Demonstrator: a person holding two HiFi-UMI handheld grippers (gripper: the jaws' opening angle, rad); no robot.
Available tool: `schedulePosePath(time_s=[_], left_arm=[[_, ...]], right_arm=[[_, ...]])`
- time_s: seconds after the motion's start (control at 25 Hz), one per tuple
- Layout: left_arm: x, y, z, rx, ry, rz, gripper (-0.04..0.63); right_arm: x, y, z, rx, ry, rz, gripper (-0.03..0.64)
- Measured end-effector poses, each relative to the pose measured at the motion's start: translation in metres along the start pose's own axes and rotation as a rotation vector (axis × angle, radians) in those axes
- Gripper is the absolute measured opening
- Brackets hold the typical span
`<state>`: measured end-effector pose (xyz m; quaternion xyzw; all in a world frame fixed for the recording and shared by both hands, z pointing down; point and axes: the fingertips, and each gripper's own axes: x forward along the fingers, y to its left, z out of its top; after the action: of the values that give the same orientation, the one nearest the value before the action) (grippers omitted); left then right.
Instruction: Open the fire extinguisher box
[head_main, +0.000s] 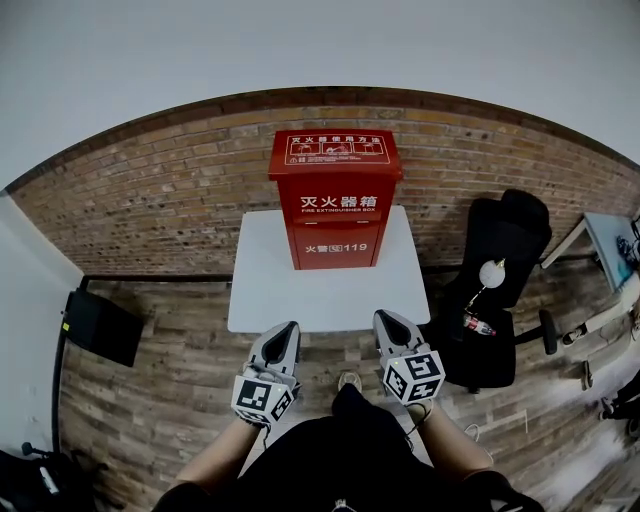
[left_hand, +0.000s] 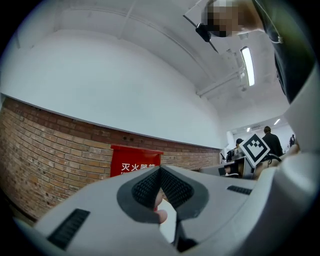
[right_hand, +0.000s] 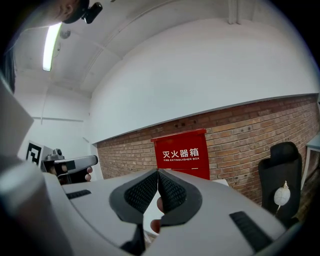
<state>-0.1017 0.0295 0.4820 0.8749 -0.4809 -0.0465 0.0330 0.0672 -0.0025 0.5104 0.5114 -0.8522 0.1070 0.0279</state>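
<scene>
Nearest: the person's dark-clothed lap and forearms, one gripper in each hand.

Left gripper (head_main: 291, 328) – jaws clenched tip to tip, ribbed pads meeting, nothing between them. Its marker cube (head_main: 262, 398) carries black-and-white squares.

Right gripper (head_main: 383, 316) – likewise clenched and empty; its own view shows the pads pressed together on a thin seam. Marker cube (head_main: 414, 376) faces up.

Both tips sit at the near edge of a small white table (head_main: 265, 295), pointing toward the box but well apart from it. Wood-plank floor (head_main: 180, 385) lies below.

Fire extinguisher box (head_main: 336, 200) – red, upright at the table's far side, against the brick wall (head_main: 150, 200), lid down. Writing in white:
- the sloped lid is headed 灭火器使用方法, over small boxed diagrams too small to read
- upper front: 灭火器箱, with FIRE EXTINGUISHER BOX beneath
- lower front: 火警, a phone symbol, then 119

The right gripper view repeats 灭火器箱 and the English line clearly; the left gripper view shows only the first characters above its jaws.

Right of the table stands a black office chair (head_main: 500, 270) with a white round object (head_main: 491, 272) on it. Left, on the floor, is a flat black panel (head_main: 100, 325) with a small yellow label, unreadable. A white wall rises above the brick.
</scene>
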Motion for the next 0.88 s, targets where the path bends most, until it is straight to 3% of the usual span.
schedulePosePath(time_s=[0.88], left_arm=[[0.233, 0.098, 0.012, -0.002, 0.007, 0.104, 0.051]], right_arm=[[0.189, -0.154, 0.078, -0.056, 0.006, 0.081, 0.02]])
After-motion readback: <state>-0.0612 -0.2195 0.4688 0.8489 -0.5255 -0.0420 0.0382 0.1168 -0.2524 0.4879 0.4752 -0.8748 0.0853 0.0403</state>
